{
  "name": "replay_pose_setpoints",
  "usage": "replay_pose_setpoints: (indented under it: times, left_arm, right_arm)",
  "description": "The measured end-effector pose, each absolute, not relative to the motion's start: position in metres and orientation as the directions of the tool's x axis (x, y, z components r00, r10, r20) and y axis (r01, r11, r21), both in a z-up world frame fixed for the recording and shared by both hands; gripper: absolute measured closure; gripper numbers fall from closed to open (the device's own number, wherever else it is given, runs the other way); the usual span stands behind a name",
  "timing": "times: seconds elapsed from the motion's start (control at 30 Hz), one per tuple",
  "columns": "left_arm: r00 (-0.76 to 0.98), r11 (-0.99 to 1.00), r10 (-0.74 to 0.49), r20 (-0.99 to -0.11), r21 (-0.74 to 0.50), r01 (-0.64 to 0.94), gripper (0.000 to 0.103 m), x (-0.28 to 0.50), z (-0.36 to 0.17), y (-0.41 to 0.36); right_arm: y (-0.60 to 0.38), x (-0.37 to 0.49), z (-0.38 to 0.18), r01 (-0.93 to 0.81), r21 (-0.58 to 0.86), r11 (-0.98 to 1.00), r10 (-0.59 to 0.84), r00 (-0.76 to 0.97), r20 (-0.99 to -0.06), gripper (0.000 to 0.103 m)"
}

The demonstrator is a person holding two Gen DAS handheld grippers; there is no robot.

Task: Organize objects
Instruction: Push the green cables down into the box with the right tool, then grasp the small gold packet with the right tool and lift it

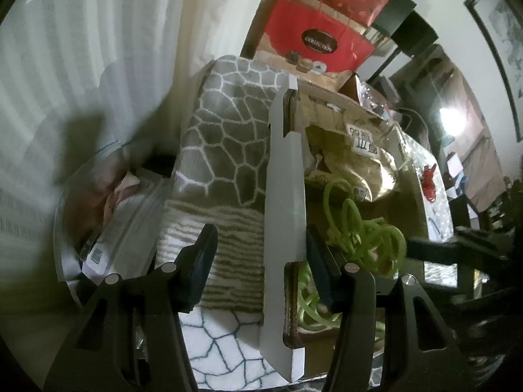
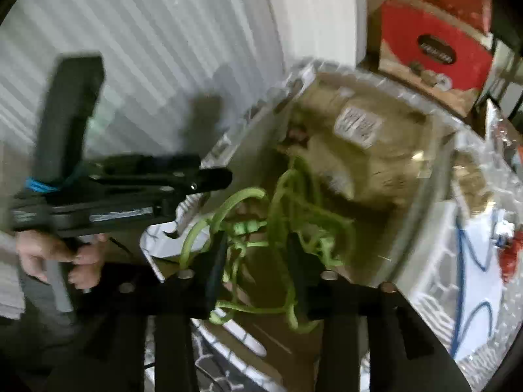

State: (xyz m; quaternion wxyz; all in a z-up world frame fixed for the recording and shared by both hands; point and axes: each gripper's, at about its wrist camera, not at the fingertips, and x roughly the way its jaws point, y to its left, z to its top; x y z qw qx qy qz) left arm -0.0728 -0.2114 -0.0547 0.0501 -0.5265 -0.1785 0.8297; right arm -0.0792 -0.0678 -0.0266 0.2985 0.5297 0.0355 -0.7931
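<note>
Left gripper (image 1: 258,261) sits with its jaws partly apart, straddling the grey-white cardboard flap (image 1: 284,215) of the open brown cardboard box (image 1: 330,114). The flap stands upright between the two dark fingers; the right pad lies close against it, but whether either pad actually presses it I cannot tell.

At 3 o'clock from that flap, inside the box, lies the tangled lime-green cord (image 1: 362,228), loops piled loosely on the box floor. Above the cord, toward 12 o'clock, rests a crinkled gold-tan plastic bag (image 1: 366,166) bearing a white printed label.

At 9 o'clock from the flap, the folded grey towel with a white cracked-stone pattern (image 1: 222,137) stands against the box's outer side. Up at 12 o'clock, a red gift box with a dark oval emblem (image 1: 313,42) sits behind everything.

Over in the right wrist view, blurred: the right gripper (image 2: 258,258) has its jaws partly open, green cord strands passing between and around the fingers; pads do not appear to clamp it. At 9 o'clock a hand (image 2: 55,254) grips the other tool's handle.
</note>
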Motion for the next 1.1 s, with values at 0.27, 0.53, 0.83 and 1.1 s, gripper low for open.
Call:
replay_pose_setpoints:
  times: [0.27, 0.53, 0.83, 1.1]
  left_arm:
    - [-0.446, -0.936, 0.257, -0.858, -0.336, 0.108, 0.052, -0.073, -0.051, -0.209]
    - [-0.441, -0.940, 0.248, -0.863, -0.325, 0.108, 0.052, -0.073, -0.052, -0.206]
    - [-0.431, -0.947, 0.231, -0.872, -0.303, 0.106, 0.052, -0.074, -0.057, -0.202]
    - [-0.422, -0.951, 0.226, -0.878, -0.292, 0.098, 0.052, -0.077, -0.061, -0.197]
  right_arm:
    - [-0.073, -0.065, -0.012, 0.556, 0.243, -0.795, -0.466, -0.302, -0.832, 0.057]
    - [-0.083, -0.077, -0.067, 0.500, 0.123, -0.858, -0.314, -0.319, -0.894, 0.098]
    - [-0.089, -0.075, -0.065, 0.515, 0.143, -0.845, -0.332, -0.297, -0.895, 0.088]
    - [-0.040, -0.067, 0.001, 0.509, 0.187, -0.840, -0.410, -0.370, -0.834, 0.050]
